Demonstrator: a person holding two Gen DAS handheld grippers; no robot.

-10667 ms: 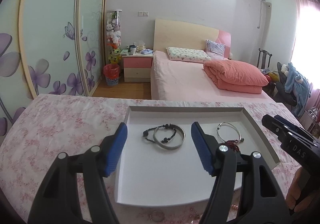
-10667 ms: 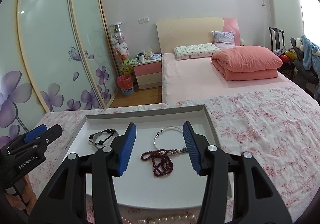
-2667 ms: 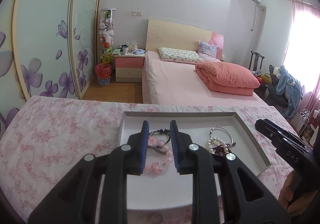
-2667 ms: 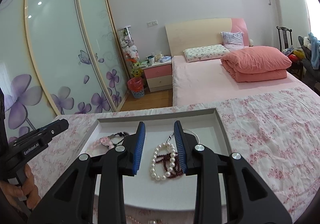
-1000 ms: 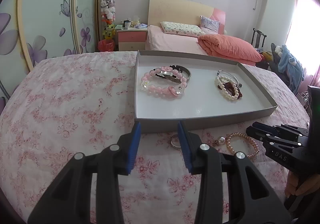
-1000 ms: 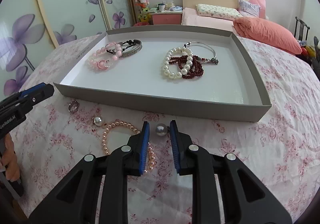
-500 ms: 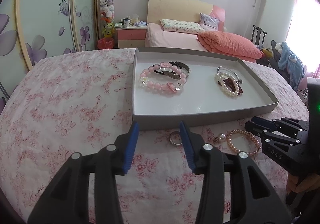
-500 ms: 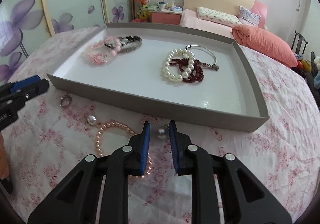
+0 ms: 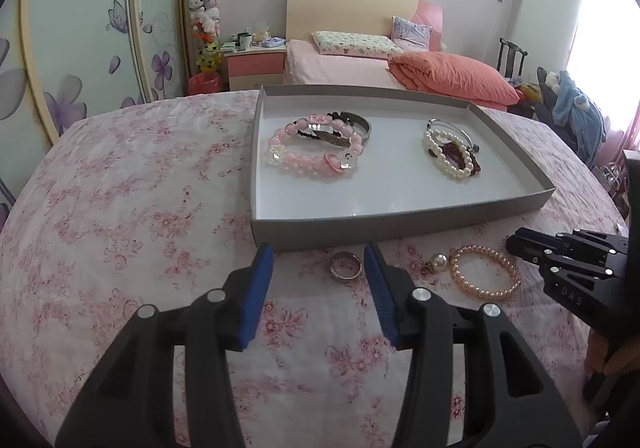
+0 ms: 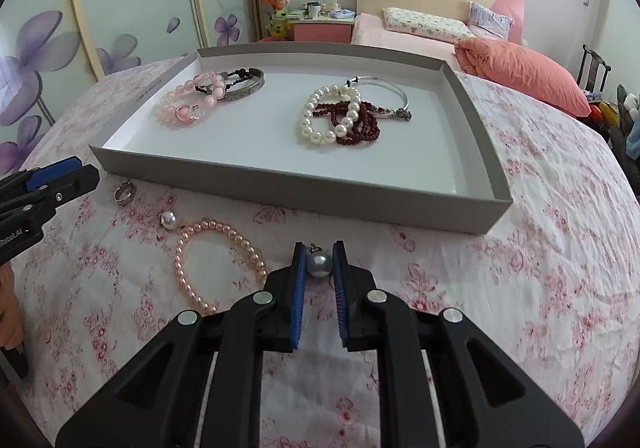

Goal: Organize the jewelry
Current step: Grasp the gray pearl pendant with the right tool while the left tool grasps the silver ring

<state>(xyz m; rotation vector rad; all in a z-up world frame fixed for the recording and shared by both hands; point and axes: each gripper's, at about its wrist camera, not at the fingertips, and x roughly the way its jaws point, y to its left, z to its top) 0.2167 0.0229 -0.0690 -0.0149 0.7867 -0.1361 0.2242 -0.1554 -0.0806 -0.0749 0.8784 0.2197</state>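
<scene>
On the floral cloth, my right gripper (image 10: 319, 246) is shut on a grey pearl earring (image 10: 319, 265), with both blue pads pressing it. A peach bead bracelet (image 10: 176, 260), a second pearl earring (image 10: 168, 219) and a silver ring (image 10: 125, 191) lie to its left. My left gripper (image 9: 318, 248) is open and its jaws are opening. The ring (image 9: 346, 266) lies between the fingertips, close to the right one and untouched. Just beyond, the grey tray (image 9: 360, 228) holds a pink bead bracelet (image 9: 298, 159) on a metal bangle, and a white pearl bracelet (image 9: 444, 163) on dark red beads.
The tray's front wall (image 10: 280, 187) stands just past the loose pieces. The two grippers sit side by side, the right gripper (image 9: 514, 242) a short way from the peach bracelet (image 9: 486, 294). A bed, a nightstand and sliding wardrobe doors lie behind.
Both grippers came back from over the tray, now holding a pink and a white bracelet, down to the cloth. My right jaws closed on the grey pearl. My left jaws widened around the ring.
</scene>
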